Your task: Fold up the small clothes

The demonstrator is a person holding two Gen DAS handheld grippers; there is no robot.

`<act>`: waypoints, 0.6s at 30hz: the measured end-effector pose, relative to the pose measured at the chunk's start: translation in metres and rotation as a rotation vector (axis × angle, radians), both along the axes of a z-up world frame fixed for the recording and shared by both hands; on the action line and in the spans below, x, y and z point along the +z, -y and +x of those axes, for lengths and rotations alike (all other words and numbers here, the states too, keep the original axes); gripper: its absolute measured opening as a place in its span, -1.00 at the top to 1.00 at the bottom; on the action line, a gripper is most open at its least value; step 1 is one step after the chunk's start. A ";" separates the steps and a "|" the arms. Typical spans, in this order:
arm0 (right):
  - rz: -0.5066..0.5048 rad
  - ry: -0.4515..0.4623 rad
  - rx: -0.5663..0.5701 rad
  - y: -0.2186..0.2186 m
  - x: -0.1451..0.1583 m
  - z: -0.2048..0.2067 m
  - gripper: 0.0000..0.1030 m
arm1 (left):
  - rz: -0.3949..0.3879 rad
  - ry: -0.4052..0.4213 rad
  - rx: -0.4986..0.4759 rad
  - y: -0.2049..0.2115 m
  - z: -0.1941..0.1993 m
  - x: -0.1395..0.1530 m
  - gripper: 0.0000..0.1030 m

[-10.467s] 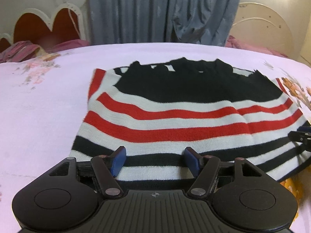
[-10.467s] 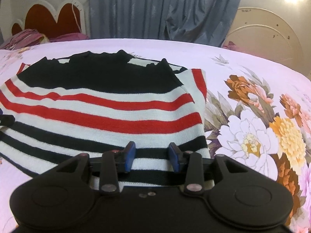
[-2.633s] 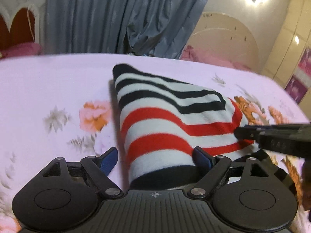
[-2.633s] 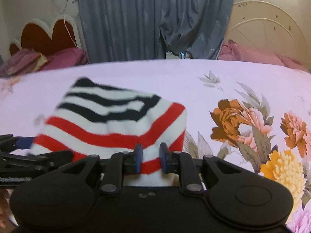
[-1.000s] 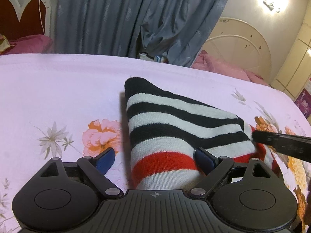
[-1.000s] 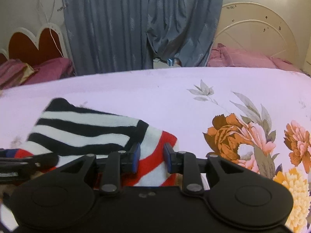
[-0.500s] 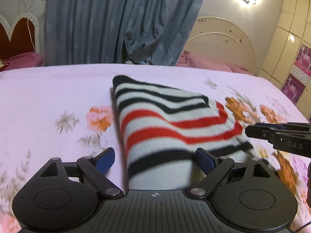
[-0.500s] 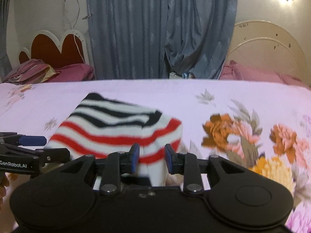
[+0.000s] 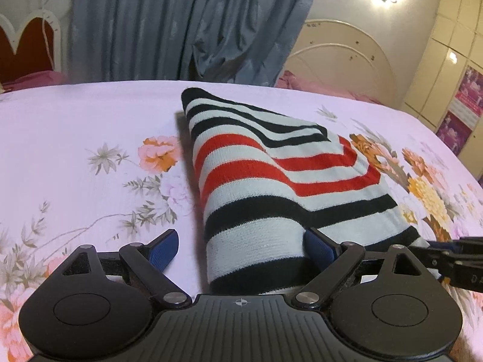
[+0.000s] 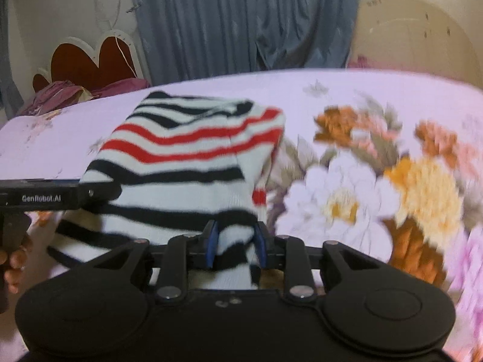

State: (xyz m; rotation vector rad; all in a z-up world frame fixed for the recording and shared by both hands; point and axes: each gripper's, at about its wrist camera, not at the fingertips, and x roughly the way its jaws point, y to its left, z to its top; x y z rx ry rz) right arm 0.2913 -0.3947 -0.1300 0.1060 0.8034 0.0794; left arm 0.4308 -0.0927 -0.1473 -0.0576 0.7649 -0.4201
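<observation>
A small knit sweater with black, white and red stripes lies folded into a narrow bundle on the bed. My left gripper is open; its right finger touches the bundle's near end and its left finger is over bare sheet. In the right wrist view my right gripper is shut on the sweater at its near right edge. The left gripper shows there at the sweater's left side, and the right gripper's tip shows at the right edge of the left wrist view.
The bed has a pale pink sheet with flower prints. Grey-blue curtains hang behind. A cream headboard stands at back right and a red heart-shaped headboard with pink bedding at back left.
Since ten seconds ago the sweater went from spread flat to a folded bundle. In the last half second the near end has come lower and closer; the right view is blurred by motion.
</observation>
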 end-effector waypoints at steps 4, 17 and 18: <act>0.007 -0.022 0.015 0.005 -0.014 -0.005 0.58 | -0.028 -0.062 0.014 -0.004 0.011 -0.005 -0.95; 0.191 -0.008 -0.050 0.041 0.013 0.051 -0.23 | -0.113 -0.130 0.015 0.001 0.027 0.010 -0.95; 0.218 -0.018 -0.051 0.043 0.009 0.057 -0.23 | -0.126 -0.147 0.016 0.002 0.031 0.008 -0.95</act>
